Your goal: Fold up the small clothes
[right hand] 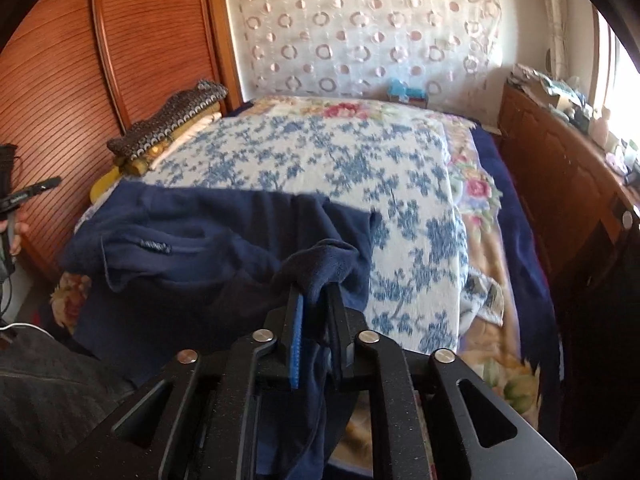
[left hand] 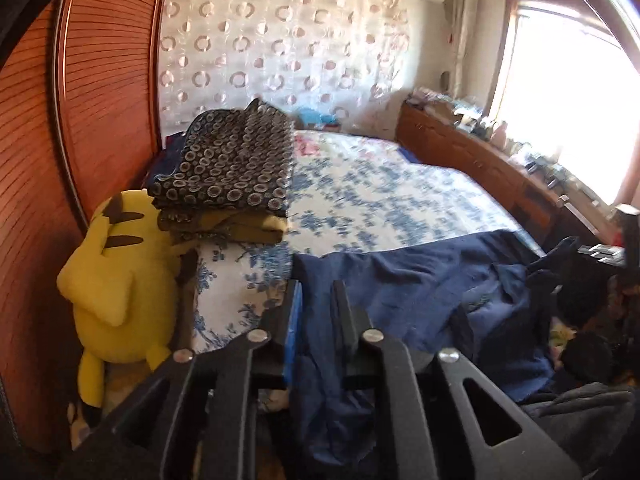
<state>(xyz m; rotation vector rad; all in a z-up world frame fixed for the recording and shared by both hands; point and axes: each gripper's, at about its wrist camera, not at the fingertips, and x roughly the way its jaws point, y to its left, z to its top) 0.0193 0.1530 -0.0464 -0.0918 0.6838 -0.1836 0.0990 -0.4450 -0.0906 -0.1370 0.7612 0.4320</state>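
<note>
A dark blue garment lies across the near part of the bed, on a blue-flowered white cover. My left gripper is shut on the garment's left edge, with cloth hanging down between the fingers. In the right wrist view the same blue garment shows a zip pocket. My right gripper is shut on a bunched fold of it and holds the fold slightly above the bed. The other gripper shows at the far left of that view.
A stack of folded clothes topped by a dark ring-patterned piece sits at the bed's left, next to a yellow plush toy. A wooden wardrobe is at the left. A cluttered wooden cabinet runs along the right under the window.
</note>
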